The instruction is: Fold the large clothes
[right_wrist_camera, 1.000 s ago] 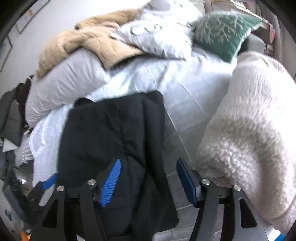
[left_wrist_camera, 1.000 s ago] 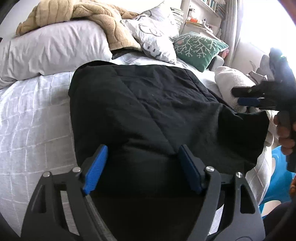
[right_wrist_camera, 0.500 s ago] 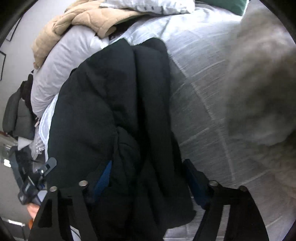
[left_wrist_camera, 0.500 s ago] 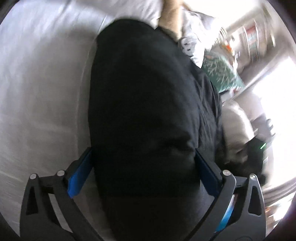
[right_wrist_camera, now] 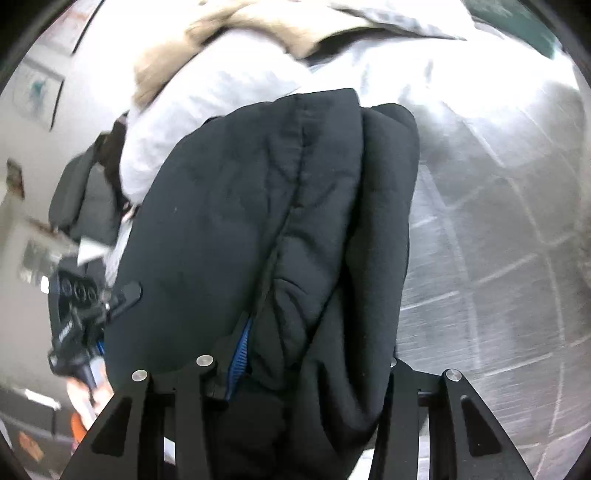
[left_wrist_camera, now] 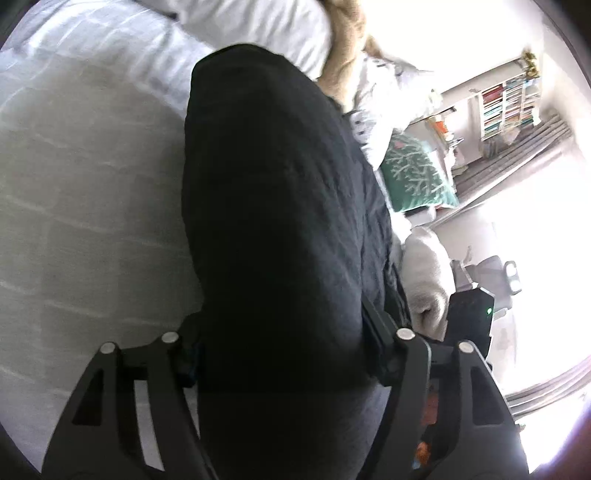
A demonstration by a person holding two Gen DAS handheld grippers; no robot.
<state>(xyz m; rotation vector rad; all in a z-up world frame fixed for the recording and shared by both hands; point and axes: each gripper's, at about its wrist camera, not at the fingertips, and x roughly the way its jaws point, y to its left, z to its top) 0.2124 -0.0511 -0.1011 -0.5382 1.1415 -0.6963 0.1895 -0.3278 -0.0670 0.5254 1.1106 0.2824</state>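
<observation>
While both grippers bite into the near hem of the black jacket point(left_wrist_camera: 280, 221), the left gripper point(left_wrist_camera: 284, 347) and right gripper point(right_wrist_camera: 314, 354) each clamp bunched fabric. Next, presumably: carry that hem forward (evenly). Resting on the bed point(left_wrist_camera: 85, 192), the jacket's long axis points straight away toward the pillows point(left_wrist_camera: 258, 22).

Bed point(left_wrist_camera: 74, 192) covered in pale grid-patterned quilt. White pillows point(left_wrist_camera: 258, 26) at head, tan fleece blanket point(left_wrist_camera: 347, 55) over them, green patterned cushion point(left_wrist_camera: 417, 177) beside. Bookshelf point(left_wrist_camera: 509, 103) against far wall. Strong window glare at right. Framed pictures point(right_wrist_camera: 37, 92) on white wall.
</observation>
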